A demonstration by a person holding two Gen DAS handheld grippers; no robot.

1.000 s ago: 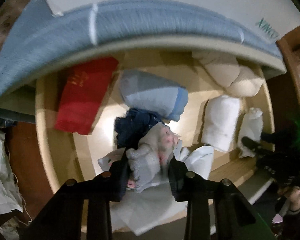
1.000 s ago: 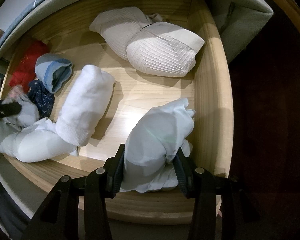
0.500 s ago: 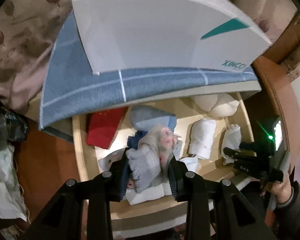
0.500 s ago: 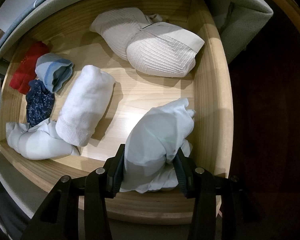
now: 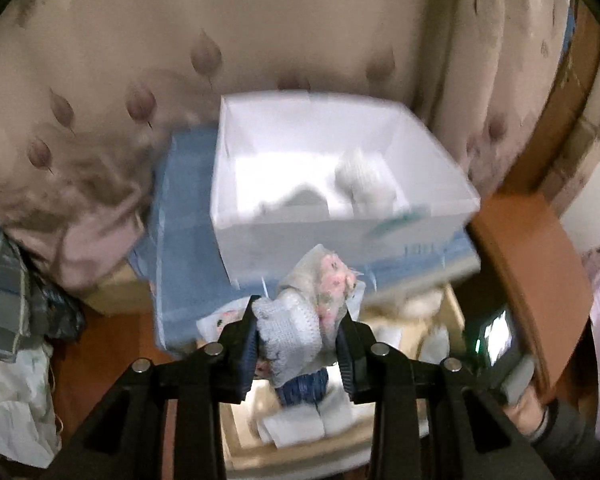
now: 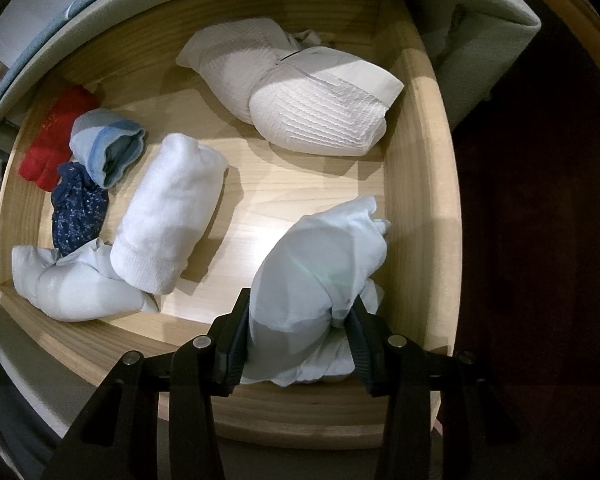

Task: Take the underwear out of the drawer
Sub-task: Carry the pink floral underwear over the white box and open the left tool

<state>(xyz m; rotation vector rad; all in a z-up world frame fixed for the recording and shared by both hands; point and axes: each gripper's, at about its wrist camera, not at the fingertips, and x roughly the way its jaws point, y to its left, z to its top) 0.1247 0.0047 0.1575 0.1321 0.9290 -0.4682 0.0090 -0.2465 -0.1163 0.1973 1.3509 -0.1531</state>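
Pale wood lines the open drawer (image 6: pixel 432 184), where the right gripper (image 6: pixel 300 320) points steeply down with its jaws clamped on a pale blue bundle of underwear (image 6: pixel 320 264) at the drawer's front right corner. The bundle rests on the drawer floor, its long axis running away from the jaws toward the drawer's right wall, so the lift that would free it is straight up, clear of the front edge just beneath the fingers. The left gripper (image 5: pixel 298 338) is already above the drawer, jaws clamped on a grey knitted and floral bundle (image 5: pixel 308 312). Ahead of it and slightly higher in its view sits a white box (image 5: pixel 340 200) on a blue cloth (image 5: pixel 180 240), open side up, with some white items blurred inside; the box looks the likely drop point. Left in the drawer are a white roll (image 6: pixel 168 216), a navy speckled piece (image 6: pixel 76 208), a blue-edged roll (image 6: pixel 108 148), a red piece (image 6: pixel 52 140), another pale bundle (image 6: pixel 72 280) and two ribbed white pieces (image 6: pixel 300 96).
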